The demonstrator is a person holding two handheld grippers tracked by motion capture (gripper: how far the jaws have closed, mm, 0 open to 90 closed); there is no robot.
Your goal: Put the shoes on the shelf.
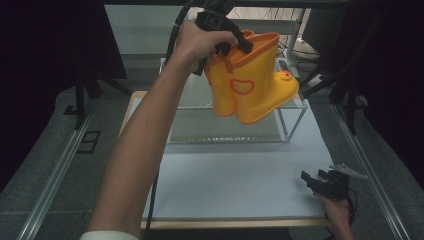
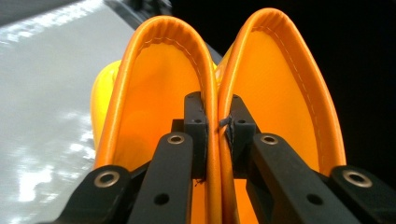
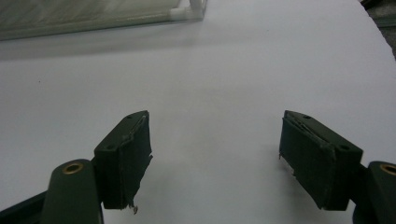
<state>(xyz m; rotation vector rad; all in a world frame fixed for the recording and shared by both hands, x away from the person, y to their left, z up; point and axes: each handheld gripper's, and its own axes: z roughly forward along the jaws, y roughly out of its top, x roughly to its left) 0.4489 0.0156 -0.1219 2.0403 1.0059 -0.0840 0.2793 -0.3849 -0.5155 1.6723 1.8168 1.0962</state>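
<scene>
Left gripper (image 2: 218,123): jaws clamped on touching rims of yellow boots (image 1: 250,85), held aloft over glass box (image 1: 292,117).
Right gripper (image 3: 215,156): jaws apart, low over white table (image 3: 224,65).

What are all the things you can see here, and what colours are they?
Rubber boots: two, yellow with orange rims, held up in the air together by their touching inner rims, above the rack.
Rack: one, white frame with a mesh shelf, at the far side of the table.
Table: one, white top with a wooden edge, in the middle.
Metal rails: two, grey, one along each side of the table.
Left gripper: one, black, shut on the two boot rims, one jaw inside each boot.
Right gripper: one, black, jaws open with nothing between them, low over the table's near right corner.
Forearm: one, bare, reaching up to the boots.
</scene>
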